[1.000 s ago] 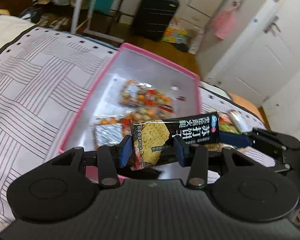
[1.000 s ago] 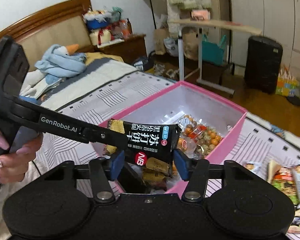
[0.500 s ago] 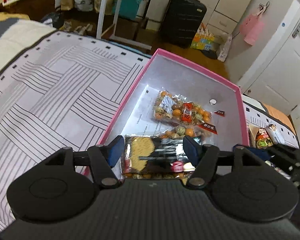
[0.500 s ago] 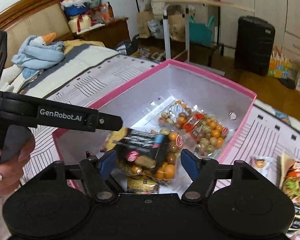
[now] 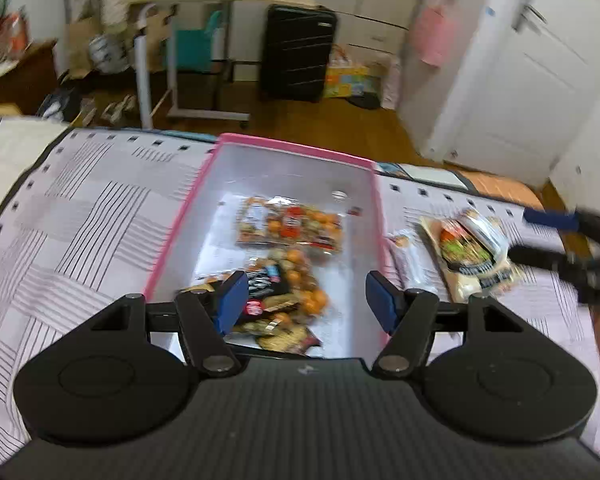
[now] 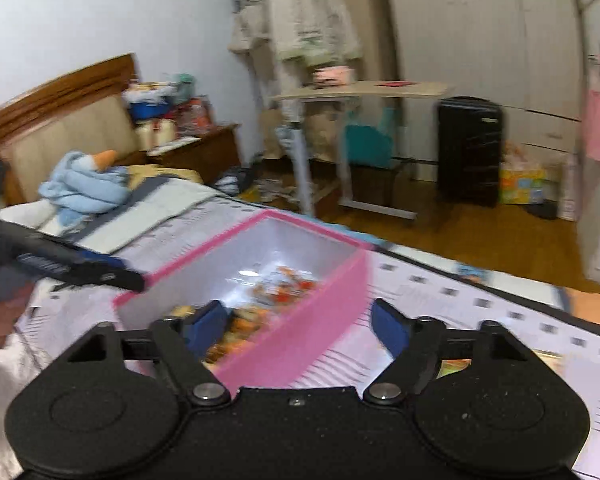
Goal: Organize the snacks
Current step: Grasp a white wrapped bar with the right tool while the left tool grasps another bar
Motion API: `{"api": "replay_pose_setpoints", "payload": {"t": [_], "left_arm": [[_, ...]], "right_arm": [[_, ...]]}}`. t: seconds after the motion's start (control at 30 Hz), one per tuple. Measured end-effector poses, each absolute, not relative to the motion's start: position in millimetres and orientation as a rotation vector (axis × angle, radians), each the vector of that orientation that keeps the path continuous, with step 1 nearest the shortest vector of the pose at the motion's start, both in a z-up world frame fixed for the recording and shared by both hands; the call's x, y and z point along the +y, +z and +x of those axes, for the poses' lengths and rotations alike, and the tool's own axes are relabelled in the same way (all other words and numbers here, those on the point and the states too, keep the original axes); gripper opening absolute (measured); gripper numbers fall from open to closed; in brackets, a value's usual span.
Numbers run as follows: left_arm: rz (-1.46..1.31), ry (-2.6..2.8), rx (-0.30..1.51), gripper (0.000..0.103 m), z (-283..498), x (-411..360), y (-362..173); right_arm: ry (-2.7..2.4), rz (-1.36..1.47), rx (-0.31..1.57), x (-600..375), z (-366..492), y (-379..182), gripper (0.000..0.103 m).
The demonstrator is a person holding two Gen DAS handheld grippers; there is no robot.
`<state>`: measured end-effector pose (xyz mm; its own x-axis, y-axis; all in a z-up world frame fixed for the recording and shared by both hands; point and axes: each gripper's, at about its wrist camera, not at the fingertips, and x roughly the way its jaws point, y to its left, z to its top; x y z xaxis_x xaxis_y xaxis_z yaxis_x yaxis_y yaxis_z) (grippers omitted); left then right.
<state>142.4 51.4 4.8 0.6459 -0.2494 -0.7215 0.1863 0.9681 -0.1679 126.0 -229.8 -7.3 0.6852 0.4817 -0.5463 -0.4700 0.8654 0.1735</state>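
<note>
Left tool [image 5: 306, 298], jaws wide and empty, above the pink box's [image 5: 300, 148] near end where snack packs [image 5: 288, 228] lie; right tool [image 6: 296, 326], also spread empty, over its rim.

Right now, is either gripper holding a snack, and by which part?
Nothing is held. The left gripper and right gripper are both open and empty; the black cracker packet lies loose in the pink box.
</note>
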Motion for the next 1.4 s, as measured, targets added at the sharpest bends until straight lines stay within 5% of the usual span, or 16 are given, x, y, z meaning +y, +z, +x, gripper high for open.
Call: {"api": "replay_pose_setpoints", "payload": {"t": [0.37,0.7,1.17,1.27,1.33,1.4], "left_arm": [[-0.093,-0.429,0.838,0.06,132,-52,-3],[-0.027,-0.558,0.799,0.061,142,-123,-70],[0.216,-0.821,0.8,0.061,171,-197,-138],[0.302,-0.789,0.793,0.062,165,-208,-150],[0.348,-0.75,0.793,0.061,163,-212,-157],[0.344,-0.726,0.784,0.059,162,-212,-159]], "right_arm": [[0.372,0.118,0.723,-318,143,-14,0.086],[0.373,-0.006,0.708,-325,176,-68,0.072],[0.381,-0.152,0.751,-330,229,-133,0.065],[0.373,-0.177,0.738,-330,226,-141,0.055],[0.352,-0.181,0.712,-331,220,-141,0.037],[0.336,-0.167,0.698,-333,214,-139,0.034]]}}
